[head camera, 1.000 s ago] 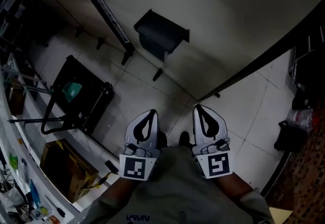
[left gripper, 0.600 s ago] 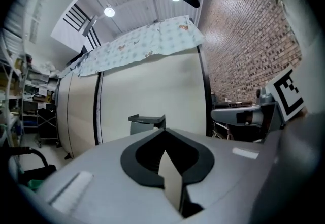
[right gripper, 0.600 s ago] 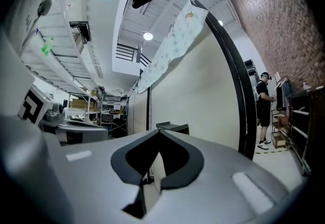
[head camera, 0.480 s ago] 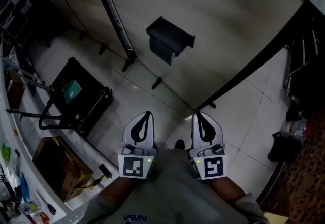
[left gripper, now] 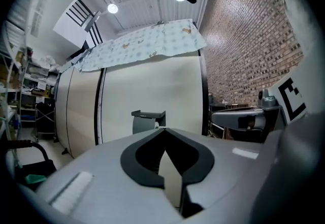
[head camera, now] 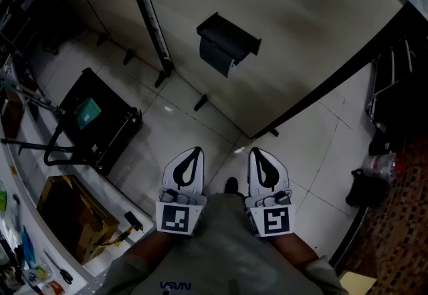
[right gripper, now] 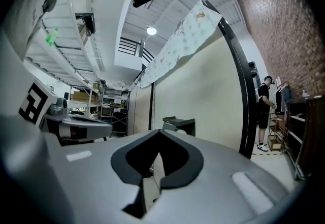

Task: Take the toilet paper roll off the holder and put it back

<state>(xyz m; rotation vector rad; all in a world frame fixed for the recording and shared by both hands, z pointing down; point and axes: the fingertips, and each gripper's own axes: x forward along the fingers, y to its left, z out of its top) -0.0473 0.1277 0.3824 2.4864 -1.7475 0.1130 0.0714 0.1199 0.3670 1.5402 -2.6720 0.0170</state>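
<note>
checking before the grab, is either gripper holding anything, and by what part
Nothing is held: the left gripper and the right gripper both have their jaws shut and empty.

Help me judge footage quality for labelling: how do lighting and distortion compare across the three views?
Head view: dim and underexposed, the holder a dark shape on the pale wall. Left gripper view: well lit, strong fisheye curvature, a ceiling lamp flaring. Right gripper view: equally bright, same curvature, black vignetted corners.
</note>
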